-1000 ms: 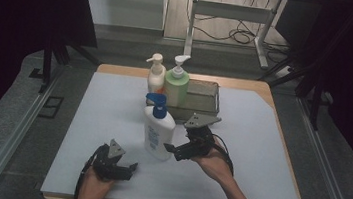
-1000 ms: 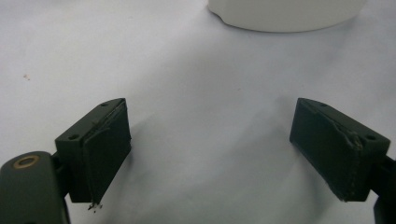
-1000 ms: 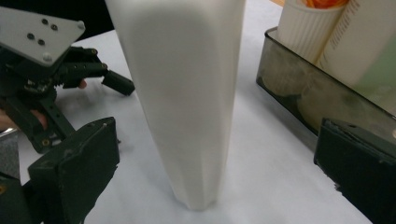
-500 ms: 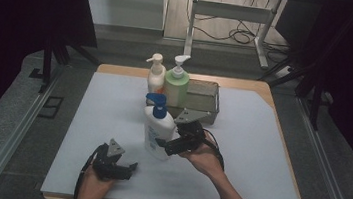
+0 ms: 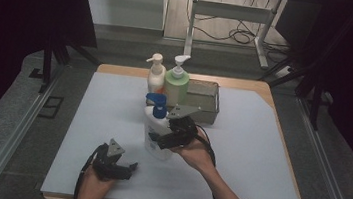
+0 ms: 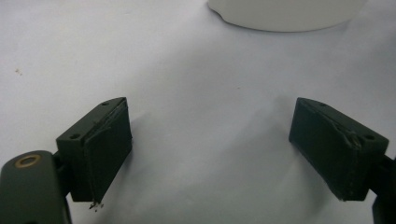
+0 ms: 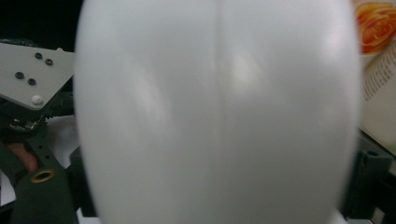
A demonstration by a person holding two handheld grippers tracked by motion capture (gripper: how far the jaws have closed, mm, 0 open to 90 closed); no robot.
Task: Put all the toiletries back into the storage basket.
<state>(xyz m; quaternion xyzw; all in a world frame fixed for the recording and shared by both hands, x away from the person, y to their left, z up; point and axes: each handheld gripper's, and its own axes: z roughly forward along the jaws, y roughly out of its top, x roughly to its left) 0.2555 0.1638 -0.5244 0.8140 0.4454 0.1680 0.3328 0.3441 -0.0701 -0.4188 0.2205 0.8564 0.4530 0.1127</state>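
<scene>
The right tool [image 5: 156, 140] has its jaws either side of the white bottle [image 5: 154, 132] with the blue cap near the middle of the bench [image 5: 259, 154] — they have just been closing, and whether the pads press yet I cannot tell. The left tool [image 5: 129, 167] rests wide open and empty near the front edge, with bare pale matte surface around it — behind the white bottle stand two pump bottles [image 5: 167, 76] and a grey metal tray [image 5: 204, 102].

The white pump bottle with the blue cap [image 5: 155, 127] stands mid-table, and the right gripper [image 5: 159, 140] crowds its right flank, so that side is blocked. Behind it the cream pump bottle [image 5: 155, 74], the green pump bottle [image 5: 176, 82] and the metal tray [image 5: 204, 101] wall off the far edge. The table [image 5: 259, 154] lies free to the right and along the left; bare surface separates the left gripper [image 5: 129, 167] from the bottle.
</scene>
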